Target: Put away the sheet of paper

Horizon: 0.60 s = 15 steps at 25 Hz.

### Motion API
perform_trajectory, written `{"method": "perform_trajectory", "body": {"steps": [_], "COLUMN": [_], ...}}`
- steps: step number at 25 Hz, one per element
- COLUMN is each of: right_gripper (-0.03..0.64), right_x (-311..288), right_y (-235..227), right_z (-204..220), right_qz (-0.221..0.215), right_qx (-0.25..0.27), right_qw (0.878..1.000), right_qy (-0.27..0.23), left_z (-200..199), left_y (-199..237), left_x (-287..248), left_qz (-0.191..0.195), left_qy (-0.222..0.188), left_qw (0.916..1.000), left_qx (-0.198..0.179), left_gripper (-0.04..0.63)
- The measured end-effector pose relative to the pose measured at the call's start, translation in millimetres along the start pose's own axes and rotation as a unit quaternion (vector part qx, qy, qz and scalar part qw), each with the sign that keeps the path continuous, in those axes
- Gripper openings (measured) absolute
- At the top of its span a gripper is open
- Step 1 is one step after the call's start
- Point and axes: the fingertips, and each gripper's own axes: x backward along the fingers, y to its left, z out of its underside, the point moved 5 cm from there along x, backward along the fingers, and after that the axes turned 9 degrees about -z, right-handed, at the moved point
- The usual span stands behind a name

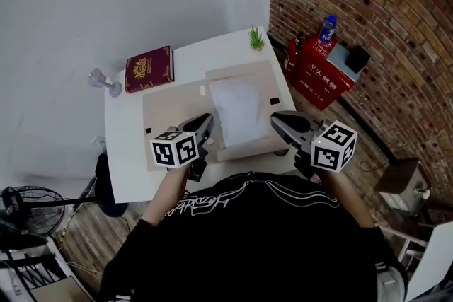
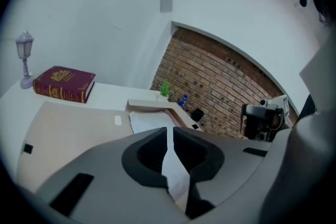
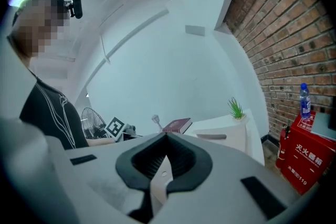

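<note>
Care counts here: my left hand-held gripper (image 2: 169,135) is pinched shut on the sheet of paper (image 1: 237,109), which lies on the open folder (image 1: 170,109). My right hand-held gripper (image 3: 165,138) clamps what I take for the folder's edge. Lift slowly, without creasing.

A folder (image 1: 170,113) lies open across the middle of the table (image 1: 124,173). The paper (image 1: 237,109) lies in its right half, left edge between the jaws of the left gripper (image 1: 209,119); the right gripper (image 1: 274,118) is at the folder's right edge, that edge between its jaws. Behind the folder, far left on the table, lies a book (image 1: 149,68), a lamp (image 1: 97,77) just left of it. A plant (image 1: 255,38) stands on the far right corner. Right of the table, by the wall (image 1: 368,3), a box (image 1: 322,74) sits on the floor (image 1: 347,118) with a bottle (image 1: 327,27) on it. A fan (image 1: 25,205) stands on the floor, near left
</note>
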Motion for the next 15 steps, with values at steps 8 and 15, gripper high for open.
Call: {"method": "perform_trajectory", "body": {"steps": [8,15], "right_gripper": [0.002,0.002], "right_x": [-18.3,-30.5], "right_y": [47.6,73.5], "right_z": [-4.5,6.0], "right_qz": [-0.002,-0.005], "right_qx": [0.019,0.028], "right_qw": [1.000,1.000], "right_qy": [-0.018,-0.009], "left_z": [-21.3,-10.7], "left_y": [-27.1,-34.8], "left_x": [82.2,107.8], "left_qz": [0.086,0.125], "left_qy": [-0.083,-0.102], "left_qw": [0.9925,0.9866], "left_qx": [-0.028,-0.024], "left_gripper": [0.041,0.040]}}
